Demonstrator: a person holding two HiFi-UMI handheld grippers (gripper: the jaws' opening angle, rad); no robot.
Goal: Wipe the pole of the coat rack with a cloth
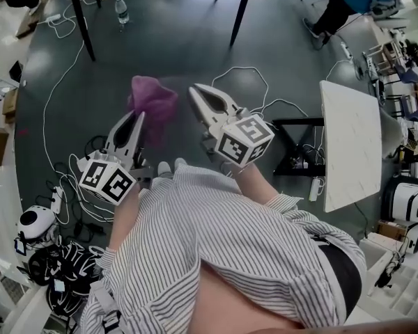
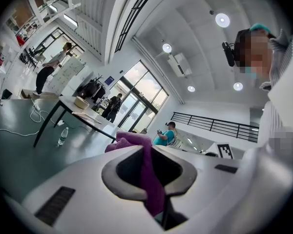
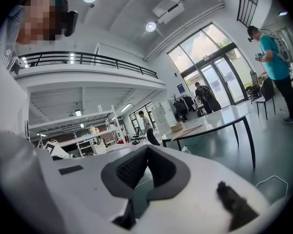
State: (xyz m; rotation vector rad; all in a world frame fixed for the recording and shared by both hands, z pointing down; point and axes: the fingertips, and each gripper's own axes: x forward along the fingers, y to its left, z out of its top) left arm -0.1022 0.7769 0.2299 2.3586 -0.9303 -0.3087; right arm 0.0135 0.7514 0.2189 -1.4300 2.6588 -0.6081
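**Purple cloth pinched in the left gripper, right gripper shut on nothing**

The left gripper (image 1: 136, 122) has its two white, smooth-shelled fingers clamped on a soft purple cloth (image 1: 153, 101). A thin fold runs down between the dark pads. The rest bunches in a loose, crumpled tuft just past the fingertips and leans toward the right gripper's side.

The right gripper (image 1: 197, 94) is held beside it, a little apart from the cloth. Its fingers are closed tip to tip, and the ribbed black pads (image 3: 131, 170) have nothing between them.

Both pairs of fingers point out over a dark, slightly glossy floor (image 1: 174, 40). The stretch straight ahead of the tips is bare. White cables (image 1: 56, 96) loop across the floor to the left of the left fingers and just beyond the right fingers.

Farther ahead stand the thin black legs of a table, with a clear plastic bottle (image 1: 122, 10) upright on the floor beside one leg. Off to the right of the right fingers, well apart, is a flat white tabletop (image 1: 352, 145) with a straight near edge.

I can't make out the rack's pole from here.
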